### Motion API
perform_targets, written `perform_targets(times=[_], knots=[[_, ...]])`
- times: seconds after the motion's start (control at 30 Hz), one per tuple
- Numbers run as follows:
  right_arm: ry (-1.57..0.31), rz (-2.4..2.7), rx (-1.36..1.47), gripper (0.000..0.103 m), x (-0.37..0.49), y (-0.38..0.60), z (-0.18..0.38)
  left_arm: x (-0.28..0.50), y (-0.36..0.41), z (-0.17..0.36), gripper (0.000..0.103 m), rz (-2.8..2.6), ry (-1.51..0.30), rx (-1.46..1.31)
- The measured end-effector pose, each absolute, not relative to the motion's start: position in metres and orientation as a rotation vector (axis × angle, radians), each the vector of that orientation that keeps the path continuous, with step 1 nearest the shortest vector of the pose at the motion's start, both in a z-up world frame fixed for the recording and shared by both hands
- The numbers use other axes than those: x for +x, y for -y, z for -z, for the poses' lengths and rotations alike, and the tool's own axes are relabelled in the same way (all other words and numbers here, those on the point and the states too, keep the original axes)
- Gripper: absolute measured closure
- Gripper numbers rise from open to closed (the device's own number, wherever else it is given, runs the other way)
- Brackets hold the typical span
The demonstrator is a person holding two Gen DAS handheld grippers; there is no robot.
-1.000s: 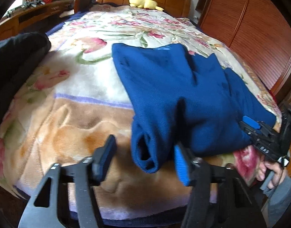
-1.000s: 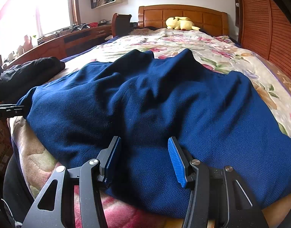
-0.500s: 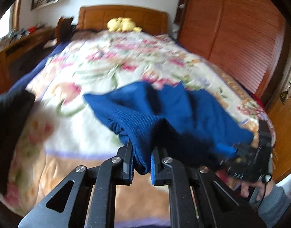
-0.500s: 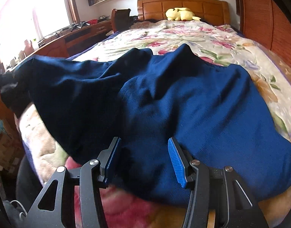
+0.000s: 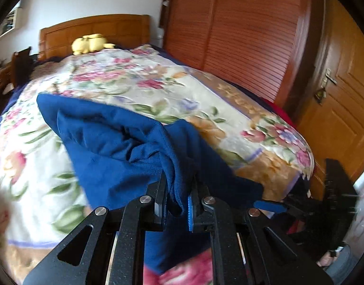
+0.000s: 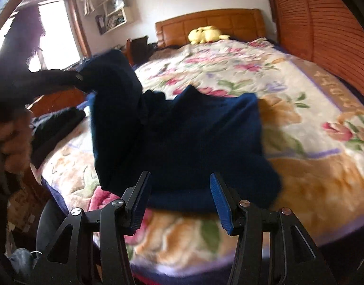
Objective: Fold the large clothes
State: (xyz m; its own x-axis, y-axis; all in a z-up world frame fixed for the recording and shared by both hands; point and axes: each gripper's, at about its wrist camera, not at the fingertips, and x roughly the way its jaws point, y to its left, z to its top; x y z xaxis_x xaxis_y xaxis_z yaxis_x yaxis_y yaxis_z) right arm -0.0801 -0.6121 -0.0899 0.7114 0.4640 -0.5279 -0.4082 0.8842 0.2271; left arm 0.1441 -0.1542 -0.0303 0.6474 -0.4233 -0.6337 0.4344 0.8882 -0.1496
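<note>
Pinching a fold of the blue garment (image 5: 115,147) in my left tongs (image 5: 177,204); my right tongs (image 6: 179,199) stand half open, empty, above the bed (image 6: 300,109).

light source: daylight from window (image 6: 56,28), upper left of right wrist view, blown out
exposure: left wrist view evenly lit; in right wrist view blue garment (image 6: 182,137) reads near black, backlit
blur: motion smear on bedspread (image 5: 27,166) edges and wardrobe (image 5: 241,35); right view soft throughout
distortion: strong fisheye, black vignette corners, headboard (image 6: 210,21) bowed
</note>
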Motion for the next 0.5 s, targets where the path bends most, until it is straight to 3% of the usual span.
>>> perform_targets(times=[0.27, 0.5], knots=[[-0.572, -0.414, 0.13, 0.05, -0.115, 0.663, 0.084, 0.132, 0.233, 0.056, 0.091, 0.627, -0.787, 0.062], [-0.606, -0.392, 0.12, 0.05, -0.123, 0.667, 0.091, 0.129, 0.243, 0.068, 0.088, 0.575, -0.824, 0.107]])
